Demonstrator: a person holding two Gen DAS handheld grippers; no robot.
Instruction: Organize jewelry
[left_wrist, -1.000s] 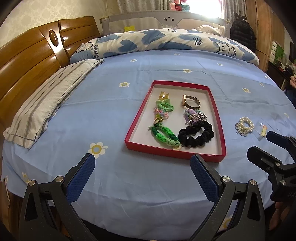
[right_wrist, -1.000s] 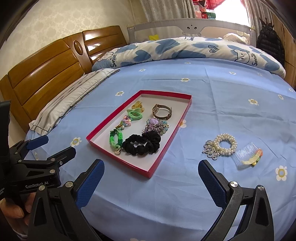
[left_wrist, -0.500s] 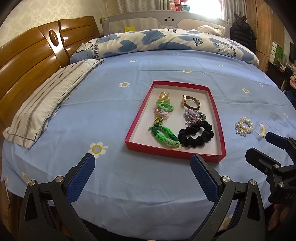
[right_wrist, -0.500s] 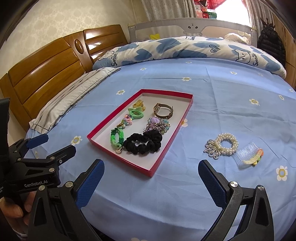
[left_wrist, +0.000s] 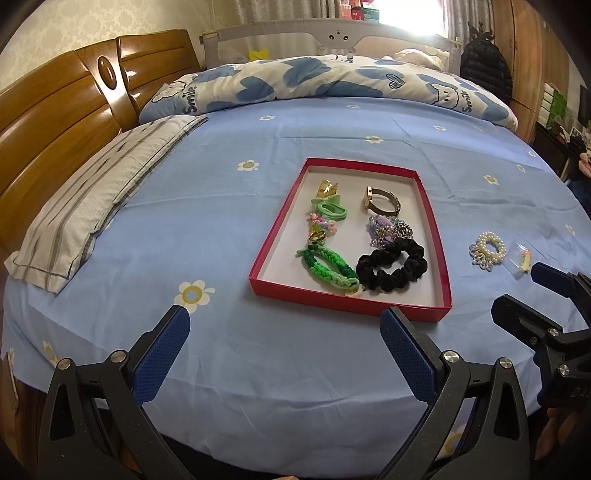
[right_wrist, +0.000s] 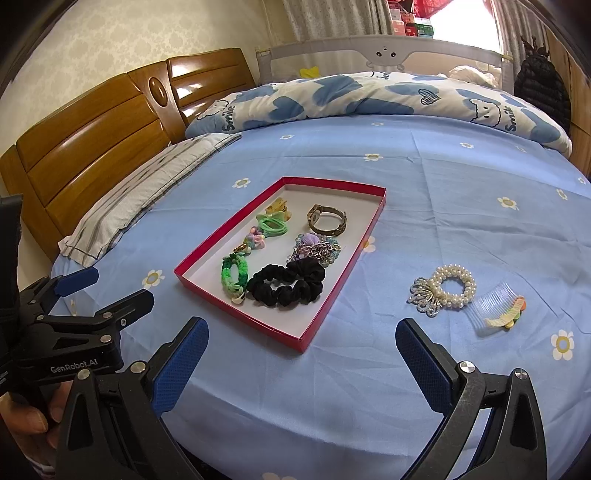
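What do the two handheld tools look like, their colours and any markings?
Both are black angular frames with silver bolts. The left tool and the right tool have blue textured pads on their fingers. White "GenRobot.AI" lettering marks the left one's body.

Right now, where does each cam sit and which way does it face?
Left wrist: on the left claw, low at the bed's near edge, facing the red tray head-on; own open fingers show, with the right claw at the right edge.
Right wrist: on the right claw, further right, facing the pearl bracelet and clear comb; the left claw and a hand show at left.
Shared: tray, bracelet, comb.
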